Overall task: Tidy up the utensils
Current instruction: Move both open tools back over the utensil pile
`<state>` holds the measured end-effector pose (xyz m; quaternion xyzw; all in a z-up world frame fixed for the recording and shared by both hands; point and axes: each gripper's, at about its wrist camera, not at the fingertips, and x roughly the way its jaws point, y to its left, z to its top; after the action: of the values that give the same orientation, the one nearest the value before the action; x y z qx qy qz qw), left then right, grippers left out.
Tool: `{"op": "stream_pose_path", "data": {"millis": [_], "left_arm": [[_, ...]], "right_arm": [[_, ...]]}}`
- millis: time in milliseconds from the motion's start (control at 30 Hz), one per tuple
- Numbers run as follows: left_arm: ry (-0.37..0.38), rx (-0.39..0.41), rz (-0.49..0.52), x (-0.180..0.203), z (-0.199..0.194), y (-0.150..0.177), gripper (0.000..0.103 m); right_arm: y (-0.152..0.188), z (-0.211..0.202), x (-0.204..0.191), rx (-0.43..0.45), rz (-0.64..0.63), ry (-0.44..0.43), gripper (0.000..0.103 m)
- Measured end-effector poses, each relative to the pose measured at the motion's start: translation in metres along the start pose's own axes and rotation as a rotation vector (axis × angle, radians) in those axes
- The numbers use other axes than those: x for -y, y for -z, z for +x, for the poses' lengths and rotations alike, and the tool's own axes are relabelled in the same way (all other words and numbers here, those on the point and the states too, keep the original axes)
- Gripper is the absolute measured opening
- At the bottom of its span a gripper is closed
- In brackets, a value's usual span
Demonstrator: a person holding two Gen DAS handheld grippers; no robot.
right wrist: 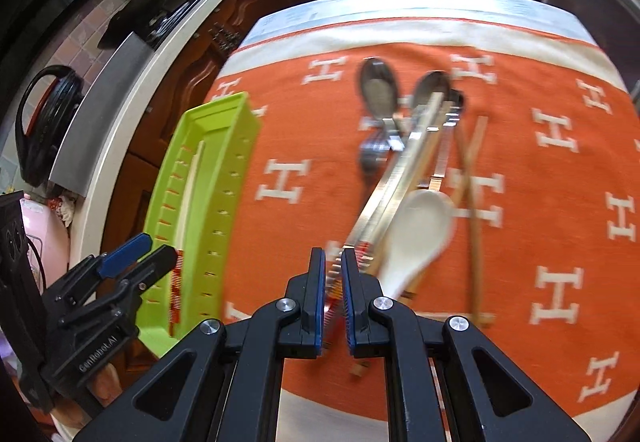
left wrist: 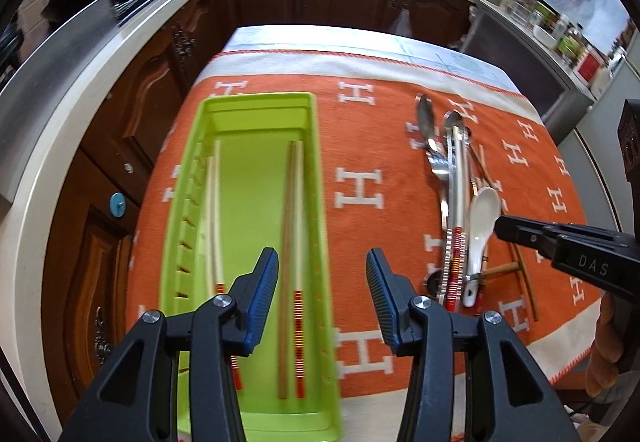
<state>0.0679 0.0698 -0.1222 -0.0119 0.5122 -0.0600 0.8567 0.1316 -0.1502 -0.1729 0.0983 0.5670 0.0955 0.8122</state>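
A green tray (left wrist: 248, 110) lies on the left of an orange cloth (left wrist: 360, 130), its long axis running near to far. Inside it, a pale chopstick pair (left wrist: 214, 210) lies along the left wall and a brown pair (left wrist: 290, 242) along the right wall, both parallel to the tray, red-banded ends nearest.

To the right, well apart from the tray, a pile of utensils rests on the cloth. Two metal spoons (right wrist: 378, 86) point their bowls to the far side. Metal chopsticks (right wrist: 400, 170) run across the pile near to far, tilted in the right wrist view, with their red-banded ends nearest. A white spoon (right wrist: 420, 226) lies just right of them, bowl far, handle near. Two wooden sticks (right wrist: 474, 210) cross each other at the pile's right edge.

The left gripper (left wrist: 322, 298) hovers over the tray's near right wall, pointing steeply down. Its jaws stand apart with nothing between them; the brown pair shows below the gap.

The right gripper (right wrist: 331, 302) also points steeply down, over the near end of the pile. Its jaws stand nearly together, and the red-banded ends of the metal chopsticks show in the narrow gap. Motion blur leaves it unclear whether the pads press on them. A hand (left wrist: 606, 354) shows at the right edge, behind this gripper.
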Motion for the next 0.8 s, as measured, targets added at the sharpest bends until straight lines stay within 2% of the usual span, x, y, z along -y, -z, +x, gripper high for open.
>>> {"op": "stream_pose_path", "data": {"millis": [133,300,500,667,800], "left_arm": [[0.047,-0.020,0.016,0.015,0.005,-0.004,0.045],[0.148,-0.063,0.019,0.033,0.020,-0.014,0.045],[0.245,-0.134,0.006,0.054,0.052,-0.026,0.045],[0.264,-0.189,0.033,0.071,0.077,-0.030,0.039],[0.244,-0.212,0.069,0.081,0.090,-0.029,0.028]], "right_arm": [[0.005,-0.016,0.035,0.018,0.024,0.041,0.008],[0.009,-0.025,0.073,0.019,0.069,0.051,0.010],[0.010,-0.020,0.094,0.018,0.107,0.039,0.012],[0.011,-0.009,0.102,0.003,0.112,0.021,0.012],[0.012,0.001,0.108,-0.015,0.117,0.007,0.012]]}}
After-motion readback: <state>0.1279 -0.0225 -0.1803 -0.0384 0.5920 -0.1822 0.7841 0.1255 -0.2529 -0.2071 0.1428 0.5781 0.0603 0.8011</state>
